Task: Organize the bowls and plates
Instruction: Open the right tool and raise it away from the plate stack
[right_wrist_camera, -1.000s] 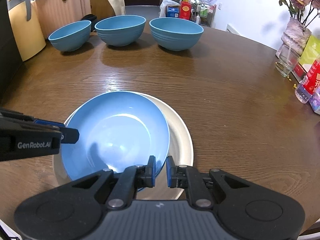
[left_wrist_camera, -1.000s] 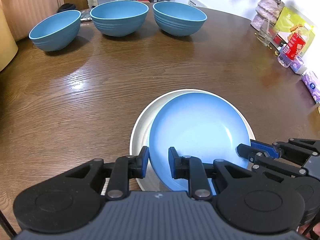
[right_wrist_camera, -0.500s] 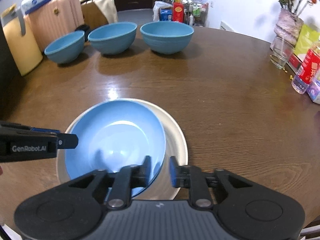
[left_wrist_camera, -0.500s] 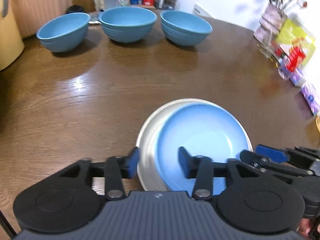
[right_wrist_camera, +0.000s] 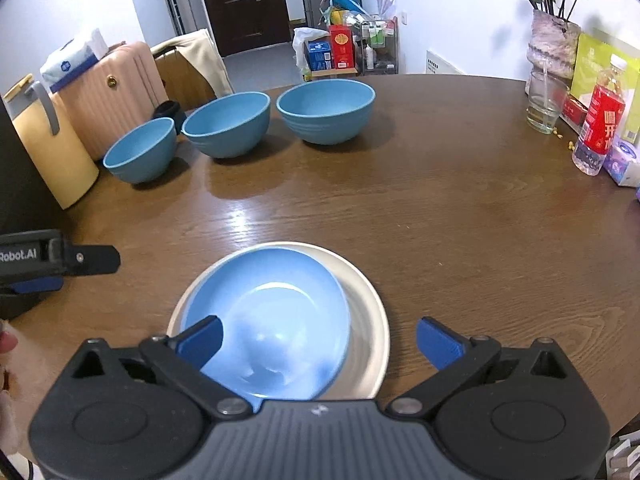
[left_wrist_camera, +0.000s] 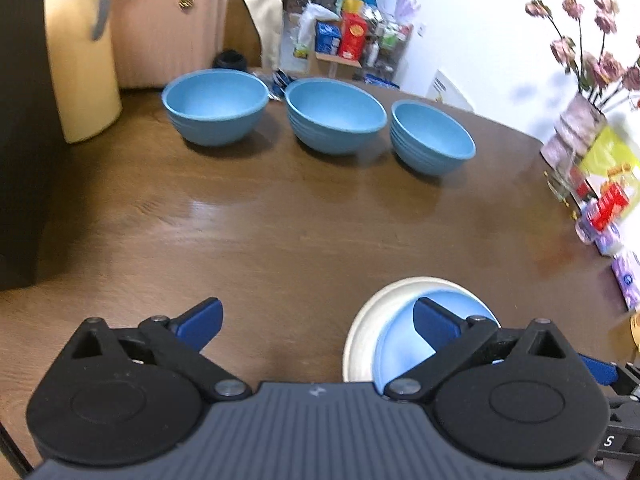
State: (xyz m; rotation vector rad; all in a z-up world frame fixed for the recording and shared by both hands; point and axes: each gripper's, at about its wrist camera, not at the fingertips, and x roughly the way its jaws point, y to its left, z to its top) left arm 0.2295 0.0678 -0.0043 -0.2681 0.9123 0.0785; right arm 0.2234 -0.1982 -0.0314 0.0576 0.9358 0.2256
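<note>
I stand over a big round brown table (right_wrist_camera: pixel 460 208). It carries all my dishes.

Three blue bowls sit in a row near the far edge of the table. The big bowl (right_wrist_camera: pixel 326 110) is on the right of the row, the middle bowl (right_wrist_camera: pixel 228 122) is next to it, and the small bowl (right_wrist_camera: pixel 140 148) is nearest the far left edge. They stand side by side, each one alone. None sits inside another yet. I think stacking them is the job that is left.

Close to the near edge lies the white plate (right_wrist_camera: pixel 368 332). The blue plate (right_wrist_camera: pixel 272 312) lies on top of it, pushed a bit to the left, so a strip of white shows on the right. So the plates look done.

My right gripper (right_wrist_camera: pixel 318 342) is opening wide above the plates and holds nothing. My left gripper (left_wrist_camera: pixel 316 322) is opening wide too, over bare wood just left of the plates, and it holds nothing.
</note>
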